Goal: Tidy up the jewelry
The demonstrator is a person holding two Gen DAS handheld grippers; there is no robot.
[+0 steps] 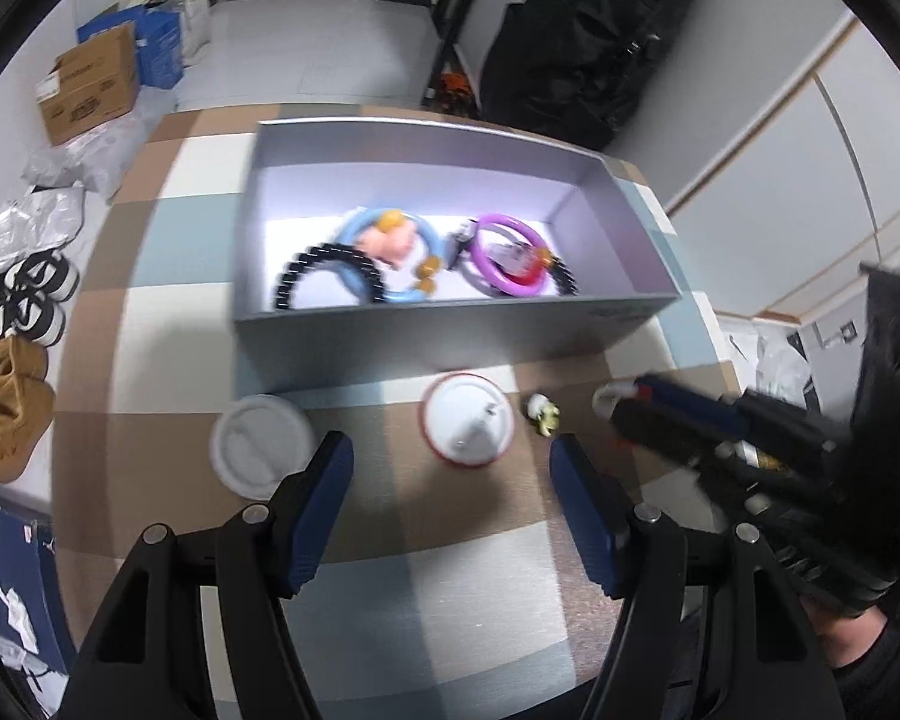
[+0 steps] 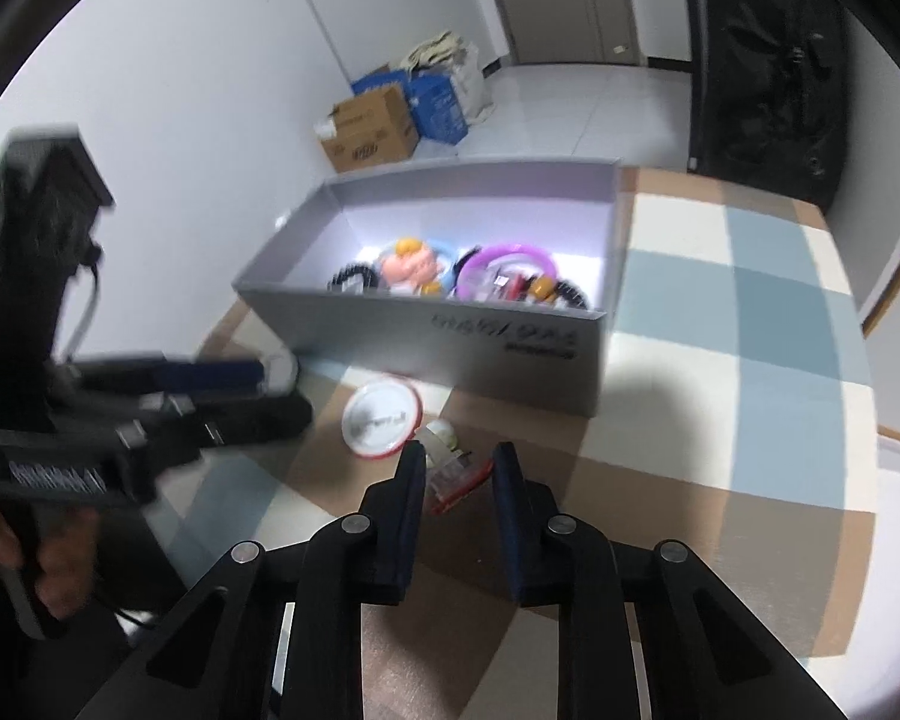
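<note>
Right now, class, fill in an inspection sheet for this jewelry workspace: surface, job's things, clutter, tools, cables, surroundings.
Surface: checked mat.
Job's things: grey box holds blue ring, purple ring, black bracelet; red-rimmed lid, white lid and small charm lie outside.
Clutter: nothing seen.
Tools: left tool open, empty; right tool open around a small clear-and-red item.
Cables: nothing seen.
Surroundings: cardboard box, shoes, black bag.

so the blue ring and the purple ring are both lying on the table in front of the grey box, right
Not quite. The blue ring and the purple ring are both lying inside the grey box, not on the table in front of it. The left wrist view shows this.
</note>
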